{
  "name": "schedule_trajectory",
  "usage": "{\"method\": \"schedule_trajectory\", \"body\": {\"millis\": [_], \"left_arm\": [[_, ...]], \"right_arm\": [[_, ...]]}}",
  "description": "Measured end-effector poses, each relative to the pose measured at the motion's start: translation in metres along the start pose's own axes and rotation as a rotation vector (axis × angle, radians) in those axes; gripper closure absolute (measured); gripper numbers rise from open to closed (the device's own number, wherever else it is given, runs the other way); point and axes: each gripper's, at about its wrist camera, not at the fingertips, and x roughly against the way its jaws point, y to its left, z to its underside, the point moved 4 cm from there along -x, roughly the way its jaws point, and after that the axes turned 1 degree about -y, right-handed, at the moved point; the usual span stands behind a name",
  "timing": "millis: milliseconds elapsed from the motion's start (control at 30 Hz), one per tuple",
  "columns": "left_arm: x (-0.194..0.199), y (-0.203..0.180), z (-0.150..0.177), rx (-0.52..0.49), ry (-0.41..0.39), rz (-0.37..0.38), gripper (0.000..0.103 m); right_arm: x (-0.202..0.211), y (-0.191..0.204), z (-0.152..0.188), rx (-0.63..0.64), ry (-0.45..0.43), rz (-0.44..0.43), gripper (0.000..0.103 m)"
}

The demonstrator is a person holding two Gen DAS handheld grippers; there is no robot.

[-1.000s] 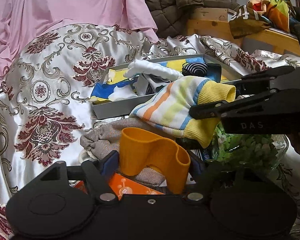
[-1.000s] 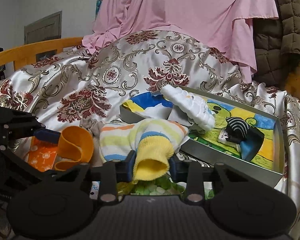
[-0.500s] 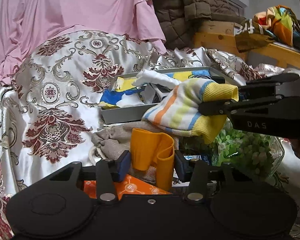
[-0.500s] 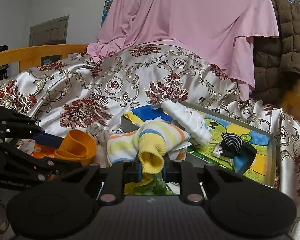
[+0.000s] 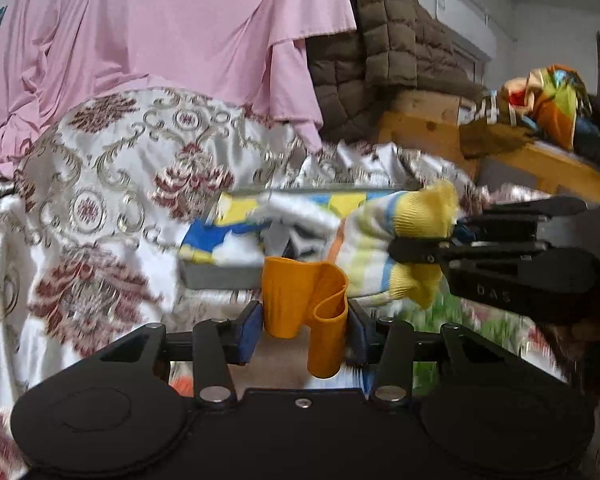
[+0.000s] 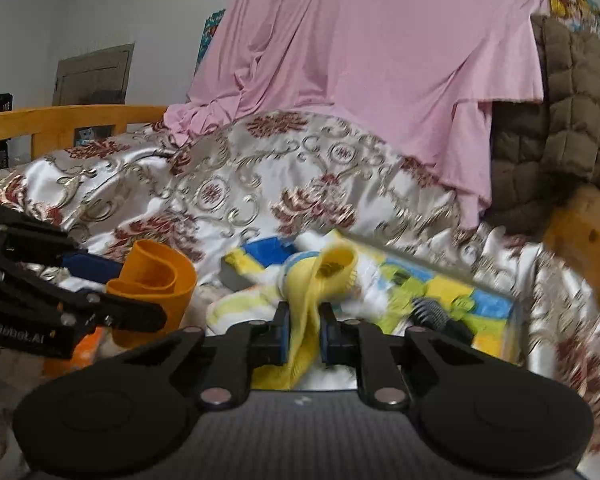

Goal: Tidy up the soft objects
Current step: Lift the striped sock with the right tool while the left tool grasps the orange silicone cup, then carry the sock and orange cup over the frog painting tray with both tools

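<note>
Item 1, left gripper (image 5: 304, 330): its jaws have just been closing and now clamp a soft orange cup-shaped piece (image 5: 304, 300), whose wall has buckled into a fold between the blue pads; a second ago that piece sat uncrushed in a wider gap and lower against the pile of cloth. Item 2, right gripper (image 6: 304, 338): its jaws have likewise just been closing, and now pinch the yellow cuff of a striped sock (image 6: 320, 280), nearly together, where earlier the cuff was only loosely framed. Both pieces now ride higher against the backdrop, the sock's body trailing toward the tray, so I judge that 2 soft objects have been lifted clear of the heap and are ready to be carried to the box. Item 3, box: a shallow grey tray (image 6: 516, 312) with a cartoon lining in blue, yellow and green, already holding a white sock and a black-and-white striped one, just behind the held pieces. Surface: a silver satin bedspread (image 5: 100, 184) with maroon floral medallions, rumpled. Room: a pink sheet (image 6: 380, 80) draped behind, a brown quilted jacket (image 6: 572, 120) to its right, an orange wooden bed rail (image 6: 60, 120) at left, pale wall.
</note>
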Motion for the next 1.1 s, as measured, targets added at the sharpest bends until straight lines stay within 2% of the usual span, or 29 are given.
{"method": "schedule_trajectory", "body": {"millis": [267, 500, 600, 800, 1000, 1100], "left_arm": [[-0.044, 0.0, -0.039, 0.058, -0.082, 0.003, 0.056], [-0.06, 0.006, -0.048, 0.099, -0.108, 0.005, 0.056], [-0.064, 0.007, -0.044, 0.101, -0.099, 0.01, 0.056], [-0.073, 0.008, -0.047, 0.099, -0.111, 0.014, 0.056], [-0.091, 0.003, -0.072, 0.088, -0.174, 0.022, 0.055], [-0.105, 0.0, -0.085, 0.094, -0.196, 0.029, 0.055]], "right_arm": [[-0.014, -0.036, -0.017, 0.034, 0.003, 0.045, 0.1], [-0.012, -0.054, -0.021, -0.034, 0.004, -0.035, 0.101], [-0.01, -0.052, -0.017, -0.022, 0.0, -0.045, 0.101], [-0.015, -0.052, -0.026, 0.034, -0.03, -0.004, 0.101], [-0.027, -0.073, -0.063, 0.125, -0.095, 0.059, 0.101], [-0.038, -0.092, -0.079, 0.117, -0.111, 0.109, 0.101]]}}
